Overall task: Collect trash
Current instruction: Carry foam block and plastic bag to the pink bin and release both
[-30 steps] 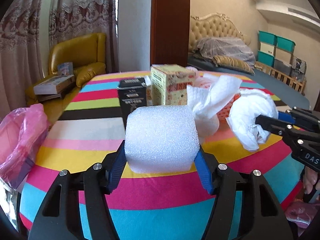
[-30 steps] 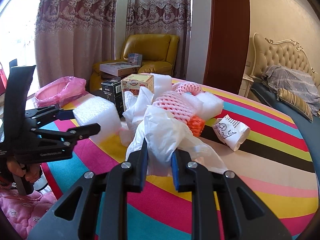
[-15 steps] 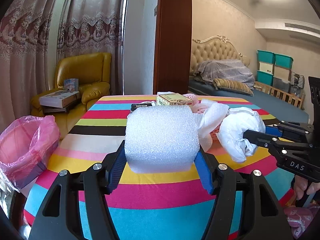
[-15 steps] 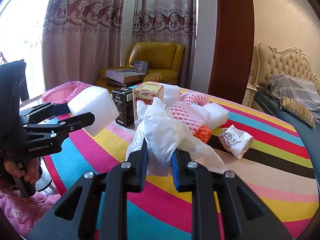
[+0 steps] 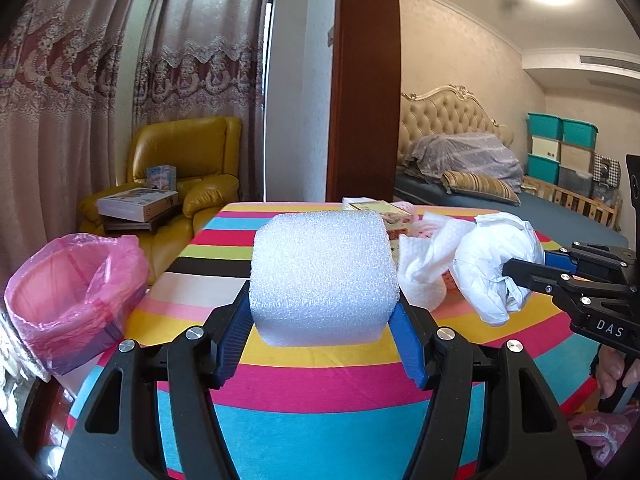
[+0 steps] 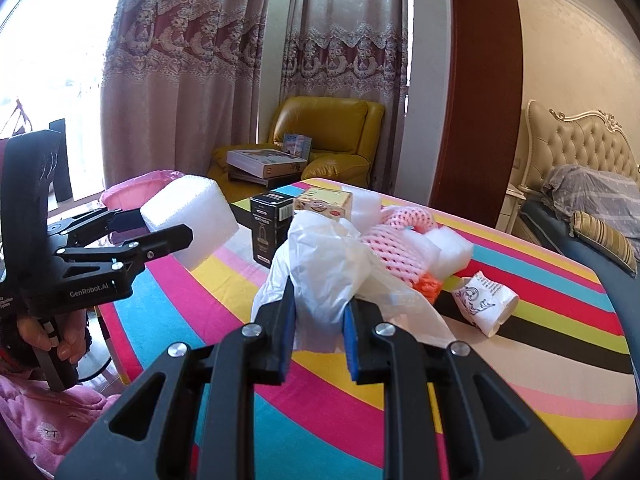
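1. Broadly, a table [image 5: 320, 432] under a bright striped cloth fills both views, and behind it stand a yellow armchair [image 5: 188, 160] on the far left and a bed [image 5: 460, 152] on the far right
2. A bin lined with a pink bag [image 5: 76, 296] stands off the table's left edge, its mouth open upward
3. The left gripper [image 5: 324, 316] has its jaws about half apart and pressed on both sides of a white foam block [image 5: 324, 276], which it holds above the cloth; in the right wrist view the same block [image 6: 192, 216] hangs at the left, in front of the pink bag
4. The right gripper [image 6: 320, 320] has its jaws nearly together, pinching a crumpled white plastic bag [image 6: 332, 268] that bulges up out of them
5. A heap of trash lies mid-table beyond that bag: pink foam netting [image 6: 392, 240], a black carton [image 6: 268, 228] standing upright with a yellow box [image 6: 324, 204] just beside it
6. A crumpled paper cup [image 6: 486, 300] lies on its side to the right of the heap, apart from it
7. A hand [image 6: 44, 336] grips the left tool's handle at the near left
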Demonstrator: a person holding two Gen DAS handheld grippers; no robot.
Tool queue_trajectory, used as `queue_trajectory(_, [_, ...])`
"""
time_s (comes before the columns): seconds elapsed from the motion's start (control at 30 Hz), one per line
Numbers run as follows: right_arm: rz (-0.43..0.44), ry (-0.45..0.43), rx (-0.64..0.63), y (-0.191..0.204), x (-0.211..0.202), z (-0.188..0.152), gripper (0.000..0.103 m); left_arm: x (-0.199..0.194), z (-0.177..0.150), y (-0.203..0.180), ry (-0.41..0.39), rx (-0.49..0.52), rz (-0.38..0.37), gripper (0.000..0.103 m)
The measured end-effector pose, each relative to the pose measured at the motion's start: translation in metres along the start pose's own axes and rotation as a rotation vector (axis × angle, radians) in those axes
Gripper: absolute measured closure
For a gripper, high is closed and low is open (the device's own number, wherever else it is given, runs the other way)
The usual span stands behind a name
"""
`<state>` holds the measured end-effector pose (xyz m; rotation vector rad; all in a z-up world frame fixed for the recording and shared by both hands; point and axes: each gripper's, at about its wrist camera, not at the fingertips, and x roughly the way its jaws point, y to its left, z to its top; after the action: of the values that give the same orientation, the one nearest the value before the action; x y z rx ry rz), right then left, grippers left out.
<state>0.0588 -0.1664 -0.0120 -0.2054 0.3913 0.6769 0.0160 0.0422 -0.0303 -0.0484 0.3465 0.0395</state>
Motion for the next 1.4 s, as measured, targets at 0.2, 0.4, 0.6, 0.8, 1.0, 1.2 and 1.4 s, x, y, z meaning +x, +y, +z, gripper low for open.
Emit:
queue_trajectory(0.2, [0.027, -0.004, -0.031, 0.008, 0.004, 0.008, 0.083, -0.013, 0.001, 0.012, -0.028, -0.009, 0.032, 0.043])
queue_trajectory(0.4, [0.077, -0.005, -0.078, 0.022, 0.016, 0.023, 0.083, -0.031, 0.003, 0.03, -0.063, -0.02, 0.088, 0.043])
queue_trajectory(0.6, [0.128, -0.021, -0.123, 0.042, 0.029, 0.041, 0.083, -0.048, 0.007, 0.053, -0.099, -0.045, 0.164, 0.043])
queue_trajectory(0.8, [0.189, -0.032, -0.168, 0.066, 0.05, 0.063, 0.083, -0.066, 0.01, 0.085, -0.127, -0.087, 0.241, 0.043])
queue_trajectory(1.0, [0.254, -0.041, -0.2, 0.093, 0.08, 0.092, 0.083, -0.074, 0.015, 0.124, -0.135, -0.122, 0.32, 0.043])
queue_trajectory(1.2, [0.316, -0.05, -0.225, 0.124, 0.112, 0.123, 0.082, -0.075, 0.016, 0.162, -0.128, -0.123, 0.4, 0.043])
queue_trajectory(1.4, [0.393, -0.029, -0.201, 0.156, 0.159, 0.154, 0.082, -0.06, 0.016, 0.208, -0.081, -0.171, 0.432, 0.043])
